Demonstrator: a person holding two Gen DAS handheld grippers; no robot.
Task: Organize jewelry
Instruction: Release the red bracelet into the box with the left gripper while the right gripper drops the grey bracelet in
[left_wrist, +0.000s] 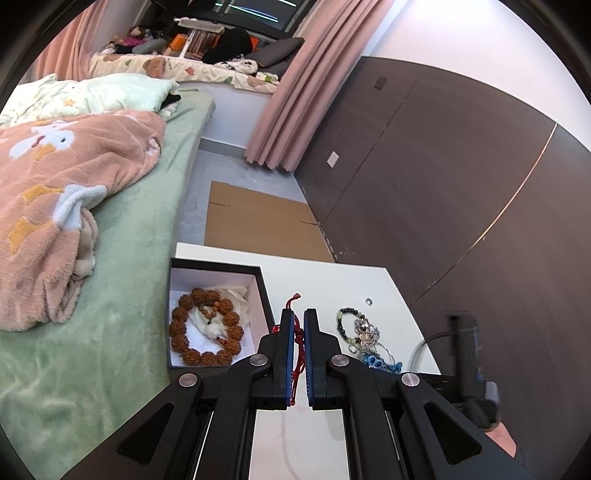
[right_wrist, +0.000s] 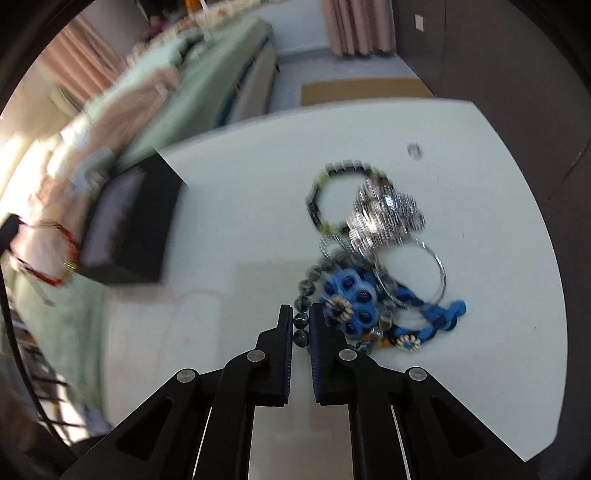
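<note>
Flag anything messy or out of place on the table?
The loose jewelry pile on the white table is tangled: beaded bracelets, silver bangles and blue pieces overlap. Only the brown bead bracelet sits in the black box.

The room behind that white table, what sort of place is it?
Most likely a bedroom: a bed with a fleecy blanket stands beside the table, and pink curtains hang behind.

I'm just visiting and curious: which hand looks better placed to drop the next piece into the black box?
Probably the left. Its fingers are shut on a red cord bracelet right beside the open black box. The right fingers grip a dark bead strand in the pile, farther off.
</note>
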